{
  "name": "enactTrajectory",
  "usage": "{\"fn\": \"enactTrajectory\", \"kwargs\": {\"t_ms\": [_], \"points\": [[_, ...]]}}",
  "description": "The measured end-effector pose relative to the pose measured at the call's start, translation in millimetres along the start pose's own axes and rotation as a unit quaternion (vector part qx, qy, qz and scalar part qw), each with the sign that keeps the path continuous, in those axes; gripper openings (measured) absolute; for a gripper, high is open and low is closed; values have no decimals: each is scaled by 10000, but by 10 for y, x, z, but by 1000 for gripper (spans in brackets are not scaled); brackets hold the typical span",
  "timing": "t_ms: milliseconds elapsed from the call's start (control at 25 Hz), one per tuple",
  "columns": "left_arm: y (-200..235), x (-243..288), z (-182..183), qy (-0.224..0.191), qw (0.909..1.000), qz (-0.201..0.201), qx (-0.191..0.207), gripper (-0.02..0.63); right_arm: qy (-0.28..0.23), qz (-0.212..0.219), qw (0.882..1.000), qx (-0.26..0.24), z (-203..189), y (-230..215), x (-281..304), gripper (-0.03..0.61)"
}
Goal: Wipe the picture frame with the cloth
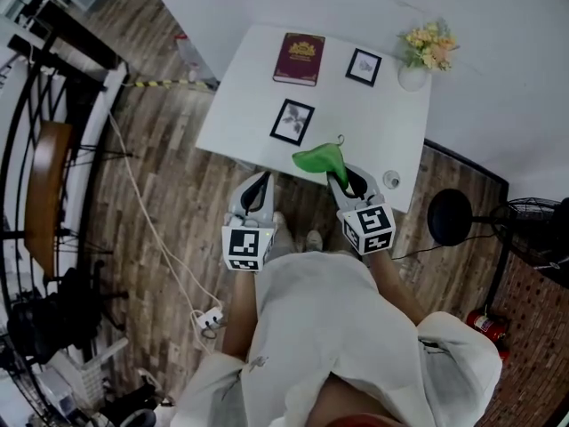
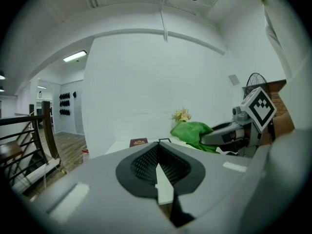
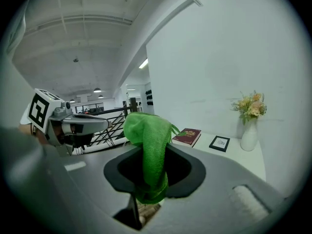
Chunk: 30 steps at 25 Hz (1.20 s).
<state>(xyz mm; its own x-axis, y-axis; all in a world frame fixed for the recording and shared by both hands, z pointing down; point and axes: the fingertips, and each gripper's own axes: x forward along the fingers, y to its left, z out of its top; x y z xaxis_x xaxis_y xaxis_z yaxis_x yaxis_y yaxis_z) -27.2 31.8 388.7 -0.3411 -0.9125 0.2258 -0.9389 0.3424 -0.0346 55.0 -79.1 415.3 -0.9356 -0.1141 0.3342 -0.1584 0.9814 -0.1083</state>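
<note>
A person (image 1: 324,327) in white stands at the near edge of a white table (image 1: 240,87), a handheld gripper in each hand, both held low in front of the body w/ jaws pointing toward the tabletop. The right gripper (image 1: 342,181) is clamped on a green cloth (image 1: 318,158): its own view shows the fabric pinched between the jaws, bunched up above them and hanging below. From the head cam the cloth sits over the table's front edge, just beside the lower-right corner of the near picture frame (image 1: 292,121) and apart from it; whether it touches the tabletop can't be told. The left gripper (image 1: 258,185) has its jaws pressed together w/ nothing between them, and is held off the table's front edge, left of the cloth. The near picture frame, black-edged w/ a pale mat, sits approx. mid-table toward the front. A smaller far picture frame (image 1: 364,67) sits further back on the right, between a maroon book (image 1: 300,58) on its left and a white vase (image 1: 412,76) of yellow and pink flowers at the back-right corner. A small round object (image 1: 390,180) at the front-right corner is too small to identify. Wood floor (image 1: 169,194) surrounds the table; a black fan (image 1: 449,216) stands to its right
</note>
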Motion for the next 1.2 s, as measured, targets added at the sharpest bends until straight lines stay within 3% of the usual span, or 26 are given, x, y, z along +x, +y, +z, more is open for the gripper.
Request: {"fn": "enactTrajectory", "kwargs": {"t_ms": [320,600,1000,1200], "points": [[283,480,-101,94,9992,-355,127,20,64,-270,9993,264,-37,-190,377,89],[569,1105,-190,237,9931,-1136,164,20,119,-663,9951,721,-65,-359,838,89],[937,1781,-353,567,9670,-2454,395,20,338,-1682,9759,1347,-162,-488,1351,89],[1001,1991,-505,736,9450,-3141,538,20,388,-2256,9583,1713,-292,-462,1481,89]]}}
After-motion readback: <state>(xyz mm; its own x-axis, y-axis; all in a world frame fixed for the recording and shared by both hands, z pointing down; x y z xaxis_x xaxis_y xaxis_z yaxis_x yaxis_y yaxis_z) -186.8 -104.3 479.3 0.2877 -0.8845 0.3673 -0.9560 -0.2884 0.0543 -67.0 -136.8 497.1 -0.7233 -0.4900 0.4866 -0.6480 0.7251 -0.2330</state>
